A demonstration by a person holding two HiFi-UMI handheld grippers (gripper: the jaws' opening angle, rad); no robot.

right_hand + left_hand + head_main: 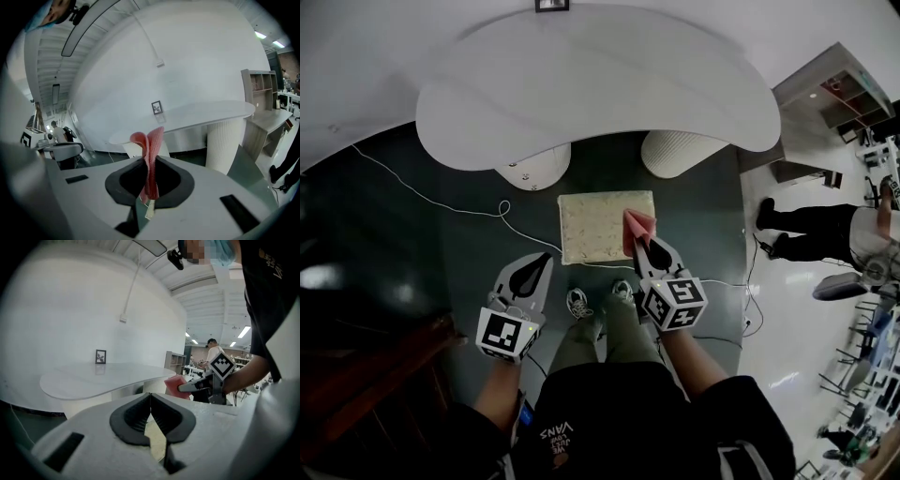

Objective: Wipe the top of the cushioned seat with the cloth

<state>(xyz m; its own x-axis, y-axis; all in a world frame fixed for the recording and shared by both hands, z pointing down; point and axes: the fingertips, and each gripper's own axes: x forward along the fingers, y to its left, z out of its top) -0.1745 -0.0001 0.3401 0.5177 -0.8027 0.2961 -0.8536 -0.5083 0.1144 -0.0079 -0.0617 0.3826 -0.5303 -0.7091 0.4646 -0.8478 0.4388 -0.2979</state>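
A square cream cushioned seat (605,226) stands on the dark floor in front of me. A pink cloth (637,228) hangs over the seat's right edge, with my right gripper (643,246) shut on it. In the right gripper view the folded cloth (150,159) stands up between the closed jaws. My left gripper (542,262) hovers left of the seat and nearer me, shut and empty. From the left gripper view I see the cloth (177,385) held out at the right and a sliver of the seat (156,439) below the jaws.
A large white curved table (591,84) on two ribbed white pedestals (680,153) stands just beyond the seat. A white cable (502,211) trails across the floor at left. A person (825,232) stands at right. My shoes (578,303) are just below the seat.
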